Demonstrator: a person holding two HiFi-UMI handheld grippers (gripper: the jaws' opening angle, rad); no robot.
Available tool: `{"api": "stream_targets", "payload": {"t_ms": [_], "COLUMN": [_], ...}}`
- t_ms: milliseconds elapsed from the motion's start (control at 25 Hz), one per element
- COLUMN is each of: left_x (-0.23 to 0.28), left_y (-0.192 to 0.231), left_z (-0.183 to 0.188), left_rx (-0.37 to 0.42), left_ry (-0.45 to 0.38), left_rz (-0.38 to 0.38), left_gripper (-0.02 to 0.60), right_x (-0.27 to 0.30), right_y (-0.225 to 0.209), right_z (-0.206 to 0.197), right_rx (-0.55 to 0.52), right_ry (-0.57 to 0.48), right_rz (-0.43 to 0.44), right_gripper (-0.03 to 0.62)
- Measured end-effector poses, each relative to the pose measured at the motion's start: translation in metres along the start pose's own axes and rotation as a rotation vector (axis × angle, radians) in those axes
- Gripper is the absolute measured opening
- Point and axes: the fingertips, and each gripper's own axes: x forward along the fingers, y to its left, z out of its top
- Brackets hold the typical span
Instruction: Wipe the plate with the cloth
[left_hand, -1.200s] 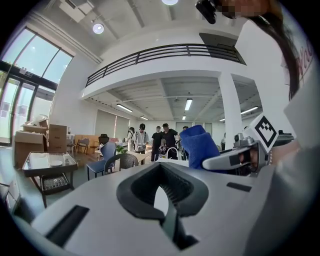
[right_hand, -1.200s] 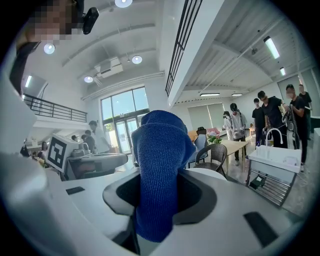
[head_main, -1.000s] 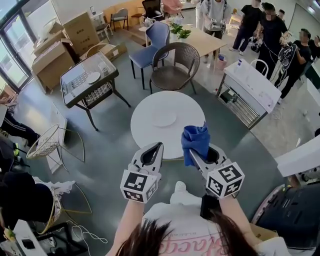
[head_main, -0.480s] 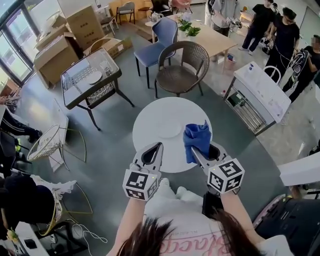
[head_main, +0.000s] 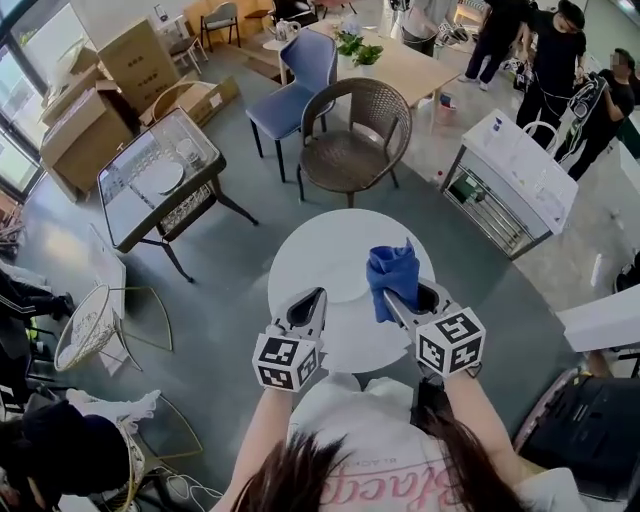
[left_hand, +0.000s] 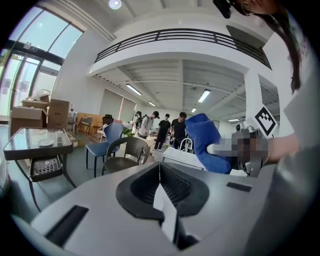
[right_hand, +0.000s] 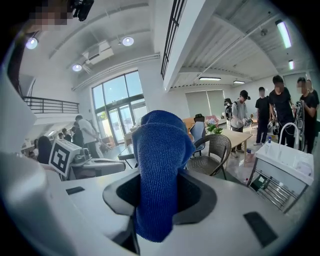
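Observation:
A white plate (head_main: 343, 284), faint against the top, lies near the middle of the round white table (head_main: 300, 250). My right gripper (head_main: 388, 300) is shut on a blue cloth (head_main: 392, 272) that sticks up from its jaws over the table's near right part. In the right gripper view the cloth (right_hand: 160, 180) fills the jaws and hides the plate. My left gripper (head_main: 317, 298) is shut and holds nothing; it hovers over the table's near left edge, just left of the plate. The left gripper view shows its closed jaws (left_hand: 160, 169) and the cloth (left_hand: 206, 141) beside them.
Behind the table stand a brown wicker chair (head_main: 350, 135) and a blue chair (head_main: 295, 75). A glass-topped side table (head_main: 160, 170) is at the left, a white cart (head_main: 520, 175) at the right, a wire chair (head_main: 95, 320) lower left. Several people stand at the back.
Both grippers have moved forward and down toward the round table, the right one carrying the cloth. The table and plate now lie right under their tips.

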Motion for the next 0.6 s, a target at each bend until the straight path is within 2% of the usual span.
{"api": "stream_targets", "payload": {"t_ms": [200,360,520,600], "left_x": [0.023,0.042,0.056,0.062], "left_y": [0.027,0.046,0.069,0.078], "left_z": [-0.023,-0.048,-0.082,-0.101], "left_rx": [-0.053,-0.182,-0.298,-0.331], "left_ry": [0.072,0.115,0.191,0.238], "left_rz": [-0.006,0.01,0.03,0.038], "left_gripper": [0.009,0.015,0.111,0.13], "right_x": [0.029,0.047,0.064,0.072], "right_y": [-0.012,-0.022,-0.026,-0.03], "right_z": [-0.016,-0.034,-0.054,-0.063], "right_rx": [0.027,0.054,0.072,0.081], "right_ry": [0.068,0.125,0.18,0.203], "right_rz": [-0.017,-0.005,0.017,0.021], "right_gripper": [0.153,0.153,0.153,0.153]}}
